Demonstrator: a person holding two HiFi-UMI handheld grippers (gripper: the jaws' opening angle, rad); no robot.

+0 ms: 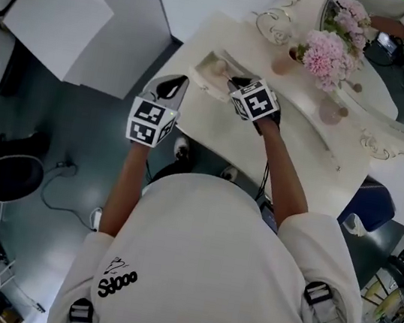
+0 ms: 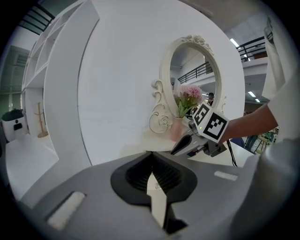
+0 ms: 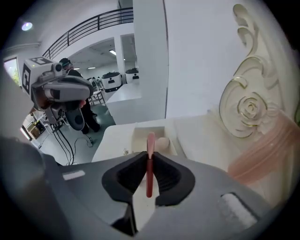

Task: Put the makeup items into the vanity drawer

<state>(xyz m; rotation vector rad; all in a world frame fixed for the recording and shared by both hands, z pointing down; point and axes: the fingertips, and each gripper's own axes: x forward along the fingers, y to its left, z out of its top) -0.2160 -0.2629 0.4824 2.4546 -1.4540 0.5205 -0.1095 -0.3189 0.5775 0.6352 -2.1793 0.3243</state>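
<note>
Pink-red and slim, a makeup stick [image 3: 150,140] is pinched upright between the jaws of the right gripper [image 3: 149,158], its paler tip standing out past the pads; I cannot tell whether it is a pencil or a brush handle; it is held directly over the open drawer [image 3: 139,137] of the cream table [image 3: 199,133], not yet inside, probably so that it can be lowered and let go in one move; a round beige item [image 3: 162,143] already lies in the drawer, so the free space appears to be on the side nearer the stick; the left gripper [image 2: 153,177], jaws pressed together on nothing, hangs off the table's front edge, seemingly kept clear of the drawer; further back stand pink flowers [image 1: 329,55] and an ornate mirror [image 2: 165,82].
</note>
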